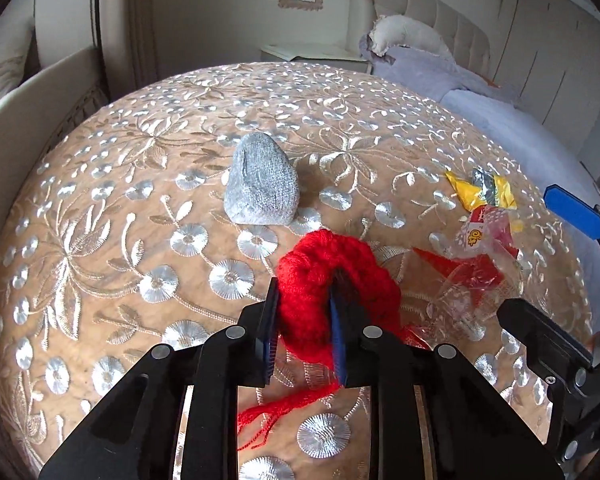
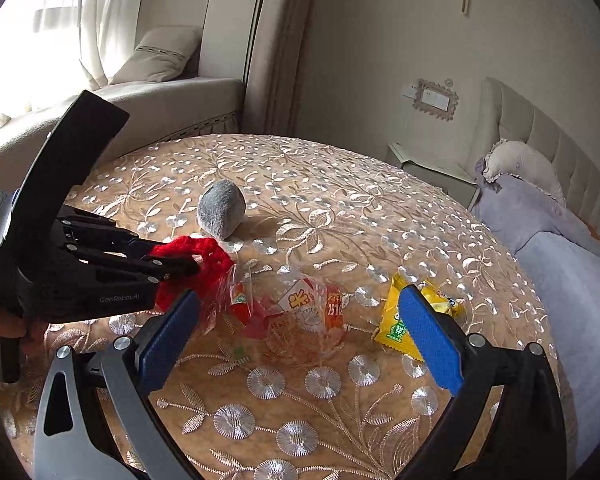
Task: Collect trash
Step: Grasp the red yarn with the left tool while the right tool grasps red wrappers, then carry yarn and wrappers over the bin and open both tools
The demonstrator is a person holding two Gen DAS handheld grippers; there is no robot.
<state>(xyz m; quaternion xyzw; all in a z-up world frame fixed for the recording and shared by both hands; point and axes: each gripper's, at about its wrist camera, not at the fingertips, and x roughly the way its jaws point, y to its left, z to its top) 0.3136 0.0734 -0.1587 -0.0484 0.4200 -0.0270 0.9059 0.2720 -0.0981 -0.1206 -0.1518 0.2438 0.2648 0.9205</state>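
Observation:
A red knitted yarn piece (image 1: 332,264) lies on the round embroidered tablecloth (image 1: 120,208), and my left gripper (image 1: 304,292) is shut on it, loose red strands trailing below the pads. In the right wrist view the left gripper (image 2: 190,268) holds the same red yarn (image 2: 204,248) at the left. My right gripper (image 2: 300,296) stands open, its blue pads (image 2: 428,336) wide apart around a crumpled clear wrapper with red and orange print (image 2: 300,312). A yellow snack wrapper (image 2: 392,328) lies partly behind the right pad. A grey balled sock (image 1: 262,184) sits farther back.
A bed with lilac bedding (image 2: 560,248) and a padded headboard borders the table on the right. A white nightstand (image 2: 428,172) stands behind it. A cushioned window seat (image 2: 172,96) runs along the far left. A hand (image 2: 4,320) holds the left gripper.

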